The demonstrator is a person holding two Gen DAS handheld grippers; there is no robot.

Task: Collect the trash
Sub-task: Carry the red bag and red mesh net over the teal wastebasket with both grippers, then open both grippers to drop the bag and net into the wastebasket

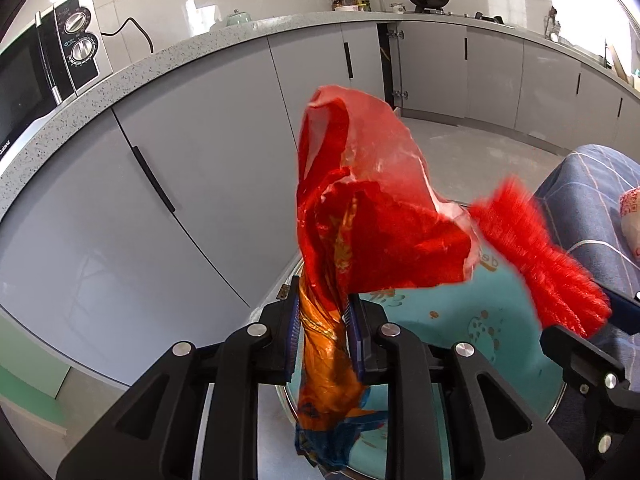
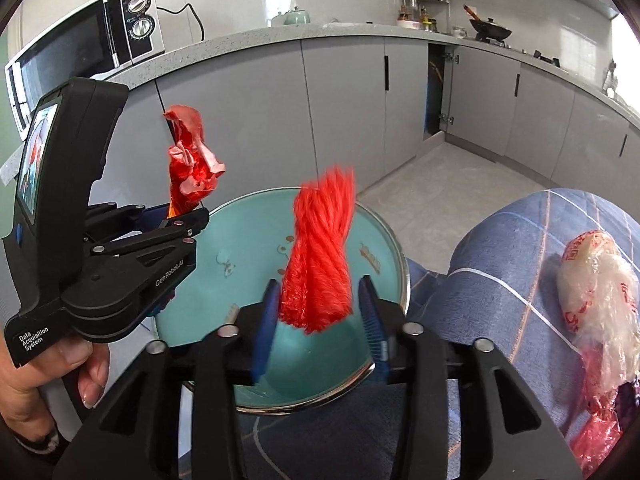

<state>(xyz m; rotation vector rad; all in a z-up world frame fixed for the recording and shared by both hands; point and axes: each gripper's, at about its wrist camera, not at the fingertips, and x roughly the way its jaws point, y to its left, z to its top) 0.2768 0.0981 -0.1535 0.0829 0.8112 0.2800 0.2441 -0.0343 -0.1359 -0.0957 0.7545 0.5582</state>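
My left gripper pinches a crumpled red-and-orange plastic wrapper. My right gripper stands open around a blurred red mesh bundle, pads apart from it, above a round teal metal basin.

Bright daylight floods in from the upper right of both views, blowing that corner out to white. The glossy cabinet doors carry soft reflections. The red mesh bundle is motion-blurred. Fisheye distortion bends the surface edge, and dark vignetting rings the corners.
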